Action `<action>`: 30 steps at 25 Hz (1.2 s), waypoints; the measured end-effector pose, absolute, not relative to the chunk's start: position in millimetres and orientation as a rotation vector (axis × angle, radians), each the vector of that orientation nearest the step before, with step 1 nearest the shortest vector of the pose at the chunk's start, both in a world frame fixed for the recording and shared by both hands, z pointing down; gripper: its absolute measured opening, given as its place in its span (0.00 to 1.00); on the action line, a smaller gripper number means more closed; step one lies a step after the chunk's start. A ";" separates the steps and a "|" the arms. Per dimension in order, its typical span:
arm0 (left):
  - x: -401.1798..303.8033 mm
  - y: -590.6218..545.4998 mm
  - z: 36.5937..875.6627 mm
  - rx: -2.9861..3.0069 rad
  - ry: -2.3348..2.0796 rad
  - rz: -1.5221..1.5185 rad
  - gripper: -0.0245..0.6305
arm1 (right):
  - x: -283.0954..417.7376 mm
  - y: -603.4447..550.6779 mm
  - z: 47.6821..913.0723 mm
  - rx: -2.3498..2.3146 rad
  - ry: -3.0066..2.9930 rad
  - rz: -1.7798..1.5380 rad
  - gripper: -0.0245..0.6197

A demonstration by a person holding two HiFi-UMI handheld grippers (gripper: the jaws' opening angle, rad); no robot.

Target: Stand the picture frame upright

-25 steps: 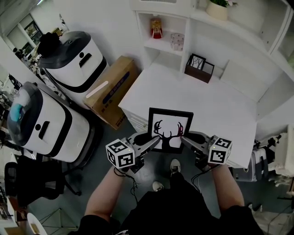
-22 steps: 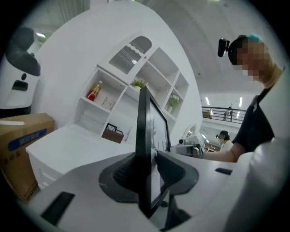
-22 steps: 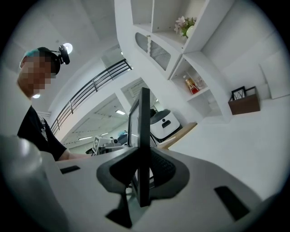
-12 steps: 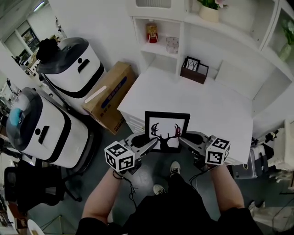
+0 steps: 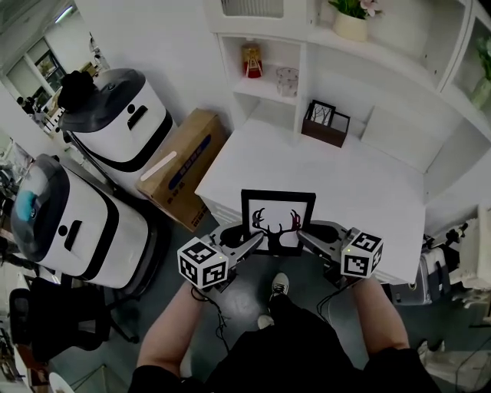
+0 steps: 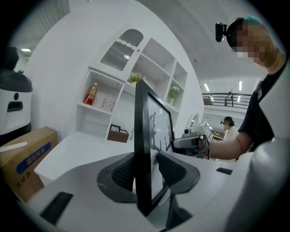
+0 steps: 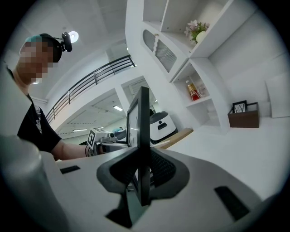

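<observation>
Now the left claw [image 5: 253, 241] has just been easing its jaws apart. The picture frame [image 5: 278, 221] is between them, yet the pads seem not to press on its left edge. The frame stands upright near the front edge of the white tabletop [image 5: 360, 184], its antler print facing the person. On its right edge the right claw [image 5: 304, 238] is clamped, one pad on each face.

By my reading the standing is nearly done, and the left side is letting go to see whether the frame stays up alone. I cannot tell whether a back prop is out.

Around it, two rounded white machines [image 5: 73, 219] sit far left, then a cardboard box [image 5: 184, 157]. A shelf holds a red bottle [image 5: 252, 60], a dark wooden holder [image 5: 327, 123] sits at the tabletop's back, and a potted plant [image 5: 351, 19] stands above.
</observation>
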State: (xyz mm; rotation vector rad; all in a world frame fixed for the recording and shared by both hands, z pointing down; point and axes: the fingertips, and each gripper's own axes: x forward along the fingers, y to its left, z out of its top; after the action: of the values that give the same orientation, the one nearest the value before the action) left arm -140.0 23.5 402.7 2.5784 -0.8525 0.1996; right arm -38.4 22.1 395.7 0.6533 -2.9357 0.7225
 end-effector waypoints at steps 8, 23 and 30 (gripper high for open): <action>-149.3 -28.2 418.4 2.549 -0.879 0.238 0.27 | -47.0 -29.1 409.8 0.677 -2.906 0.733 0.14; -136.8 -138.3 447.7 2.520 -0.887 0.329 0.28 | -33.7 -135.3 442.7 0.809 -2.850 0.790 0.14; -128.5 -169.9 452.6 2.515 -0.898 0.358 0.29 | -26.0 -166.0 448.6 0.842 -2.844 0.797 0.14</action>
State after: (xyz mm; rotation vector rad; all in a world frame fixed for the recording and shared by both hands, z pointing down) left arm -128.5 -169.9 452.6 2.5150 -0.8981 0.3582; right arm -26.0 -166.0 448.6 0.8420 -2.8438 0.7966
